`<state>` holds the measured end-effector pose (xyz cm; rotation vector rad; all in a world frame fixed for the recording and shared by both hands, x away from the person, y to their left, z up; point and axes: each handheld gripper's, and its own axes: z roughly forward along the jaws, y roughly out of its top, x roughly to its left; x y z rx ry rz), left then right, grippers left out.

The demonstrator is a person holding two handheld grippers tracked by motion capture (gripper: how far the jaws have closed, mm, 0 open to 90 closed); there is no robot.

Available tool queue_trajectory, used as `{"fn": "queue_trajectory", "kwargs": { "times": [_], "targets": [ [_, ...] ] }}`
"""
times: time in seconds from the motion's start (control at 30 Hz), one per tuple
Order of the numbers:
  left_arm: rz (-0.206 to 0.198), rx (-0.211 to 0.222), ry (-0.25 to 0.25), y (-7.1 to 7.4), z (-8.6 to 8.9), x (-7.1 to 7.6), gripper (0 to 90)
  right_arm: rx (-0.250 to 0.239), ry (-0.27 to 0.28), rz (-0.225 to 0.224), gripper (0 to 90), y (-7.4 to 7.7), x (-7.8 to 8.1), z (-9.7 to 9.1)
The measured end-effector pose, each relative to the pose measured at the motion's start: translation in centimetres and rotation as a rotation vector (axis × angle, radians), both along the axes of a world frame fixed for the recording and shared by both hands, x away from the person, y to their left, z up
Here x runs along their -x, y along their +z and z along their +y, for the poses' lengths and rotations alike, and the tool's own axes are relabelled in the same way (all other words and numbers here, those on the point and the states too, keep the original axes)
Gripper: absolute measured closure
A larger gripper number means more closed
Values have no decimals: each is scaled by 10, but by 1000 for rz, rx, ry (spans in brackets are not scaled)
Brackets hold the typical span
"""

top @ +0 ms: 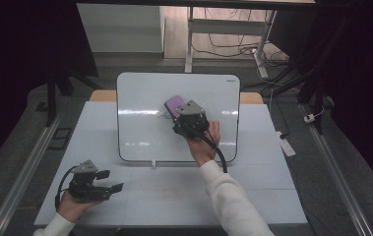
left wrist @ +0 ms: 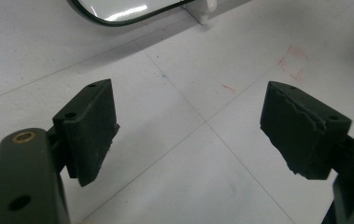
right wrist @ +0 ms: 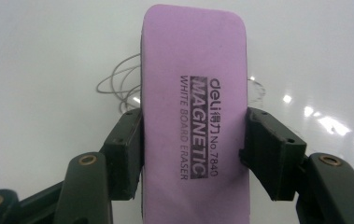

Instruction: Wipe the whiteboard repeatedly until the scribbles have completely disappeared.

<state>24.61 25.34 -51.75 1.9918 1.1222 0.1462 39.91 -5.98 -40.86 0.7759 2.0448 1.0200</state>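
In the high view, the right gripper (top: 186,118) holds a flat purple rectangular whiteboard eraser (top: 173,104) over the centre of the glossy white whiteboard (top: 139,132), which lies on the pale grey table (top: 174,196). The step in hand looks like wiping off a faint pen scribble (top: 163,115) just left of the eraser. To do it well, the eraser's face should lie flat on the board and sweep left across the marks with even pressure. The left gripper (top: 106,181) rests near the table's front left corner, well apart and out of the way.

In the left gripper view, the jaws stand wide apart with nothing between them, over bare table carrying faint red pen marks (left wrist: 292,61); the whiteboard's dark-rimmed corner (left wrist: 118,16) lies beyond.

In the right gripper view, the jaws are clamped on the eraser's (right wrist: 194,116) long sides. The thin grey looping scribble (right wrist: 118,86) sits at its left edge; whether the eraser already touches the board is hard to tell. Nothing blocks the stroke.
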Motion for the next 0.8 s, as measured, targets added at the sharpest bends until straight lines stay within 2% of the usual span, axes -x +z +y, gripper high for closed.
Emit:
{"fn": "queue_trajectory", "kwargs": {
  "times": [0.03,0.1,0.17,0.27,0.33,0.4,0.5,0.63,0.8],
  "targets": [
    [0,0,0,0,0,0,195,-1,5,2,408,0,-1,-1],
    [1,1,0,0,0,0,195,-35,8,22,408,4,-4,-8],
    [0,0,0,0,1,0,195,-28,-24,-5,408,9,-8,-15],
    [-1,1,-2,-1,1,-1,197,-58,-79,-20,408,20,-17,-32],
    [2,4,-1,-1,1,-1,197,-80,-99,-20,408,27,-23,-41],
    [1,5,0,-1,2,-1,197,-82,-104,-17,408,29,-25,-42],
    [1,6,1,-1,2,-1,197,-44,-111,-40,408,27,-23,-35],
    [-3,4,-1,0,1,-1,198,-33,-78,-33,408,21,-19,-23],
    [-2,2,-2,0,0,-1,198,-8,5,-7,408,6,-6,6]
  ]
}}
